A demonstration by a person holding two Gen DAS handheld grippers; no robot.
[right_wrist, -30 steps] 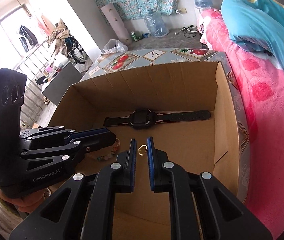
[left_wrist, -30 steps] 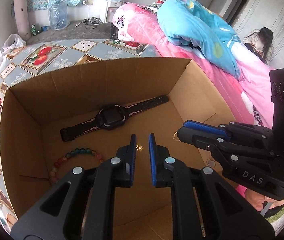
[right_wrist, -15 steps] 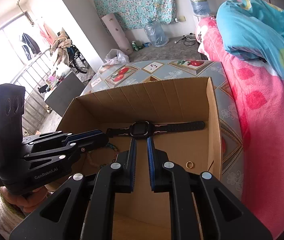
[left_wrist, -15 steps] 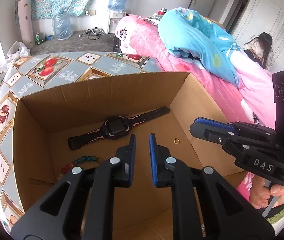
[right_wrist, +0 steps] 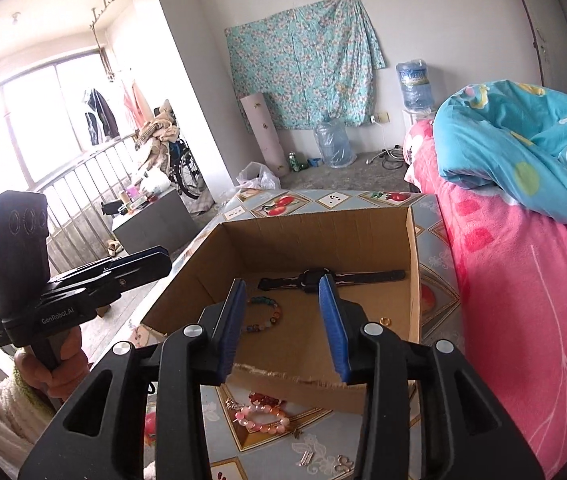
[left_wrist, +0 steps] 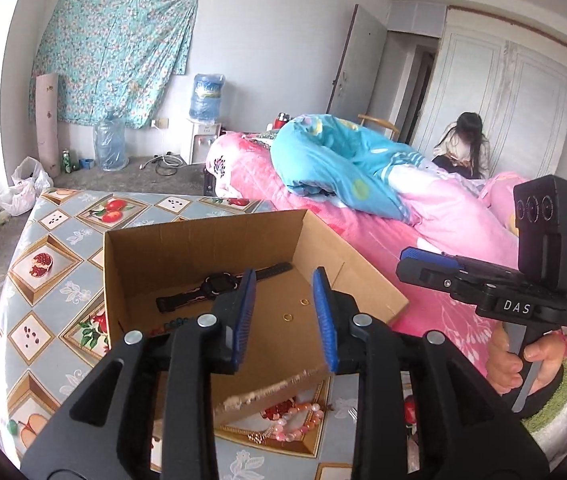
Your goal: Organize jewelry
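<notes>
Both jaws parted and empty — left gripper (left_wrist: 284, 312) and right gripper (right_wrist: 283, 320) above cardboard box (right_wrist: 413, 272), inside it black watch (right_wrist: 315, 278), beaded bracelet (right_wrist: 269, 314), gold rings (left_wrist: 287, 317) — pink bracelet (right_wrist: 261, 418) outside on patterned table (left_wrist: 43, 264).

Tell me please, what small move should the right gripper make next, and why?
Probably lower the right gripper toward the pink bead bracelet on the table in front of the cardboard box. Both grippers are open and empty, the watch, the multicolour bracelet and rings already lie inside the box, and this bracelet is still outside, nearly below the right gripper.
</notes>
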